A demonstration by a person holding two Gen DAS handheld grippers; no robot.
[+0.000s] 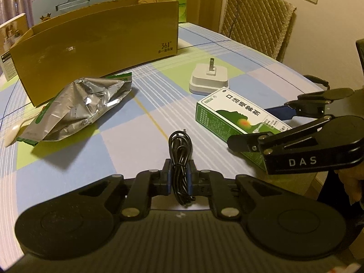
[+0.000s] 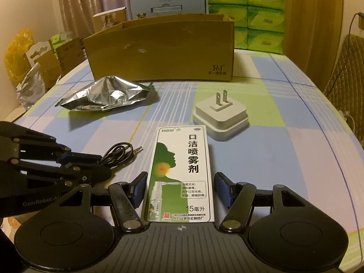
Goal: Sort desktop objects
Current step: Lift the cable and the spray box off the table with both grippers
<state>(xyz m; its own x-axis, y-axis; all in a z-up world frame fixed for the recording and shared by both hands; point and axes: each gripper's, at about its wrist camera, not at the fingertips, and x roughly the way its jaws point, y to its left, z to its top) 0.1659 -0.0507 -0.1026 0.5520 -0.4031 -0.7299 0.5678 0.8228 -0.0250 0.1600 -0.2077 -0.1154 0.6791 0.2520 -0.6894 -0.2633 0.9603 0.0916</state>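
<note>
Picking up: left gripper (image 1: 179,177) squeezed on the black cable (image 1: 180,150), right gripper (image 2: 180,190) wide around the spray box (image 2: 182,170), next squeeze, lift, drop into the cardboard box (image 2: 159,50)

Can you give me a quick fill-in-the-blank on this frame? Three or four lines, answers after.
1. The left hand-held gripper is shut on the black ____.
2. The right hand-held gripper is open, its fingers on either side of the green and white ____.
3. The white plug adapter lies with its prongs pointing ____.
4. The crumpled foil bag lies in front of the cardboard ____.

Answers: cable; box; up; box
</note>
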